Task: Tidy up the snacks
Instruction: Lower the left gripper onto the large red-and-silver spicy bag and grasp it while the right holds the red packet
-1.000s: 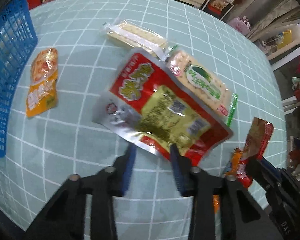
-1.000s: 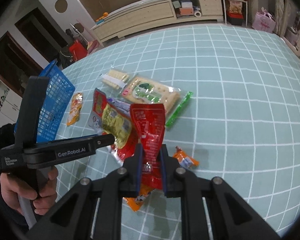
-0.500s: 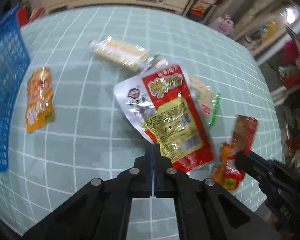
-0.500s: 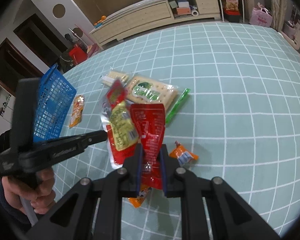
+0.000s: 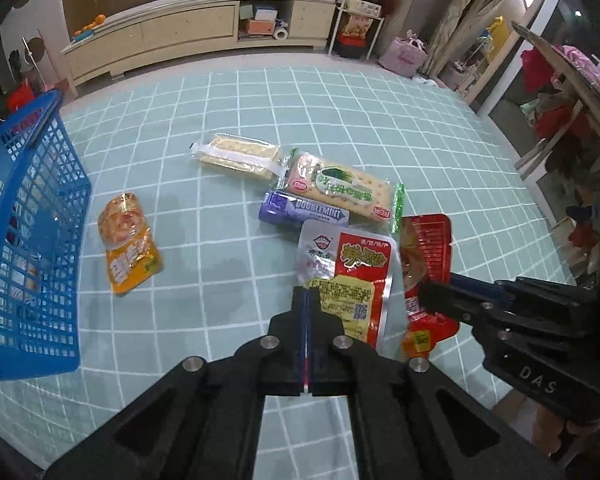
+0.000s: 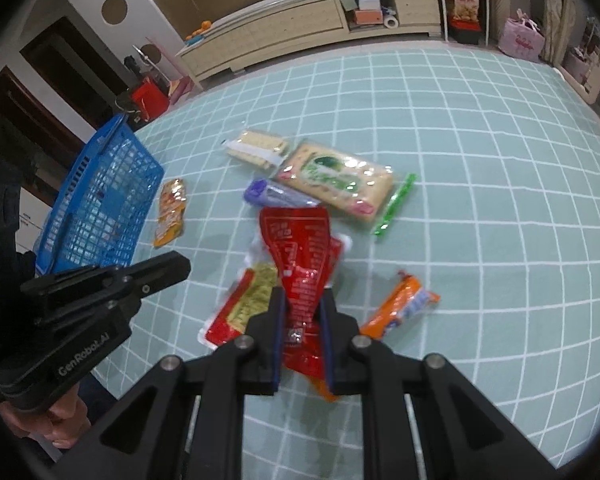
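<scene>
My left gripper point(image 5: 307, 300) is shut on the edge of a red, silver and yellow snack pouch point(image 5: 348, 276), held lifted above the table; the pouch also shows in the right wrist view point(image 6: 244, 304). My right gripper point(image 6: 302, 304) is shut on a dark red snack packet point(image 6: 300, 248), which stands up between the fingers; it also shows in the left wrist view point(image 5: 426, 256). A blue basket point(image 5: 24, 240) stands at the left, also in the right wrist view point(image 6: 100, 204).
On the teal grid tablecloth point(image 5: 260, 92) lie an orange pouch point(image 5: 128, 248), a clear cracker pack point(image 5: 240, 156), a green-label cracker pack point(image 5: 340, 188), a purple gum pack point(image 5: 304, 212), a green stick point(image 6: 394, 204) and an orange bar point(image 6: 400, 308).
My left gripper closed on the red and silver pouch and lifted it off the pile, uncovering the purple gum pack. My right gripper kept its hold on the dark red packet.
</scene>
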### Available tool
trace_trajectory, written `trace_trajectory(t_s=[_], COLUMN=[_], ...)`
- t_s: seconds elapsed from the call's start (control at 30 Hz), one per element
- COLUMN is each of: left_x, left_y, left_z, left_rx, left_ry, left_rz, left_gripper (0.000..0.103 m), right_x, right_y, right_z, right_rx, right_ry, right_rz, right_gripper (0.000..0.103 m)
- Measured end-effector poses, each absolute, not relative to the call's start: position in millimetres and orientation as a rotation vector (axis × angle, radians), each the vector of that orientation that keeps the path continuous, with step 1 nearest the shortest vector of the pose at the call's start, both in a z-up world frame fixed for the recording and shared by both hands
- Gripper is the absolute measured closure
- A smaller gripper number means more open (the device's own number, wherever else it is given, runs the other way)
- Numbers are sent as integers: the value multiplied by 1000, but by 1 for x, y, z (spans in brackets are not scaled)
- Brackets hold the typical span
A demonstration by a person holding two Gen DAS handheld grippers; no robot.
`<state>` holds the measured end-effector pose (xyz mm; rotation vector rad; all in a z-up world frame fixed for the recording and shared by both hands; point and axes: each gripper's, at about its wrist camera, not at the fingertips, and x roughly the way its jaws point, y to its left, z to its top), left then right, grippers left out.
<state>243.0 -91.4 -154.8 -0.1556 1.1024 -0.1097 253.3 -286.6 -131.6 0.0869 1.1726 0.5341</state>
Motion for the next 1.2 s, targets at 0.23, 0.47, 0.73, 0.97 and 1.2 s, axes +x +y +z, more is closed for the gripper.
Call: trace_trajectory(t_s=[0.23, 0.47, 0.73, 0.97, 1.2], left_x=[238, 236, 254, 270, 287], left_y=[-85, -103, -132, -153, -161], left_z=[-147, -151, -182, -204, -232], left_rx=[-184, -96, 39, 87, 113], left_ry=[1101, 1099, 1154, 1201, 1256], left_rz=[-229, -317, -301, -344, -320], left_gripper=[87, 21, 21, 21, 21], right_x=[241, 236, 239, 243, 248], right_y=[-285, -309, -323, -325, -336], right_z=[-118, -113, -126, -134, -146], right_rx=[71, 77, 100, 94, 119], right_ry=[1158, 1137, 1159, 1156, 1181], right_rz=[497, 449, 437, 435, 418], right_gripper=[83, 83, 83, 83, 83])
